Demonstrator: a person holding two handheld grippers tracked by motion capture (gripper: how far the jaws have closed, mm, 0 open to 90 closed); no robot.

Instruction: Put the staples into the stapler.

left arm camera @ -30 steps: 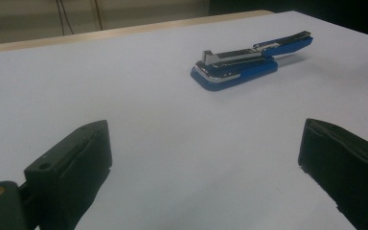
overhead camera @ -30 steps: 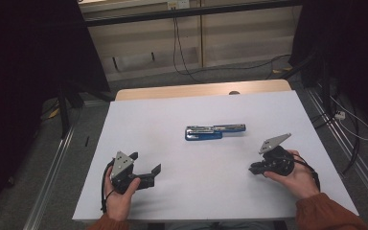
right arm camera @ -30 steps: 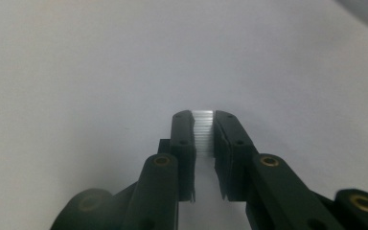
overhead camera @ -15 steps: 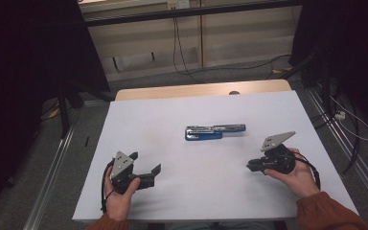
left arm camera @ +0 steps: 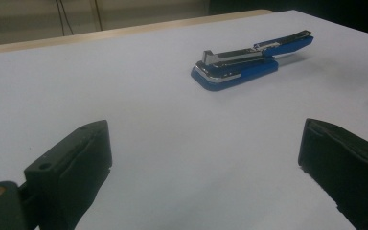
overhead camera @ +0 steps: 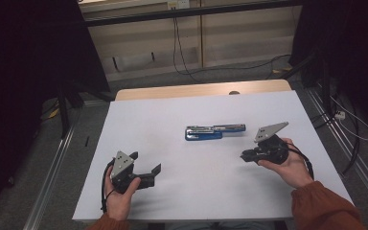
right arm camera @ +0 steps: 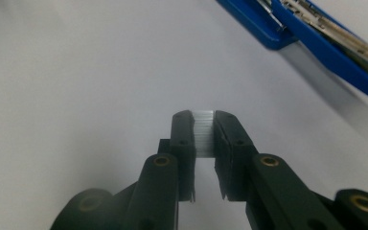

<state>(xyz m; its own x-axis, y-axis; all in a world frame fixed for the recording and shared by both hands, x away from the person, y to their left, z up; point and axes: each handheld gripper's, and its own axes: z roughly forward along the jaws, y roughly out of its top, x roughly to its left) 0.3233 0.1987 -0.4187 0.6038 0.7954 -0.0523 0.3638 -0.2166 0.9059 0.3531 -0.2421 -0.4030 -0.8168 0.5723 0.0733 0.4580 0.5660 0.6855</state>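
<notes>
We pinch what looks like a strip of staples in our right gripper, near the opened stapler mid-table, ready for loading; our left gripper rests wide open, empty.

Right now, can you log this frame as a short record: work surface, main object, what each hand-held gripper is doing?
surface: white table top
main object: blue and chrome stapler, swung open, lying flat near the middle
left hand-held gripper: jaws wide open, nothing between them, resting near the front edge
right hand-held gripper: closed on a silvery strip of staples
right gripper position: just right of the stapler, not touching it
</notes>
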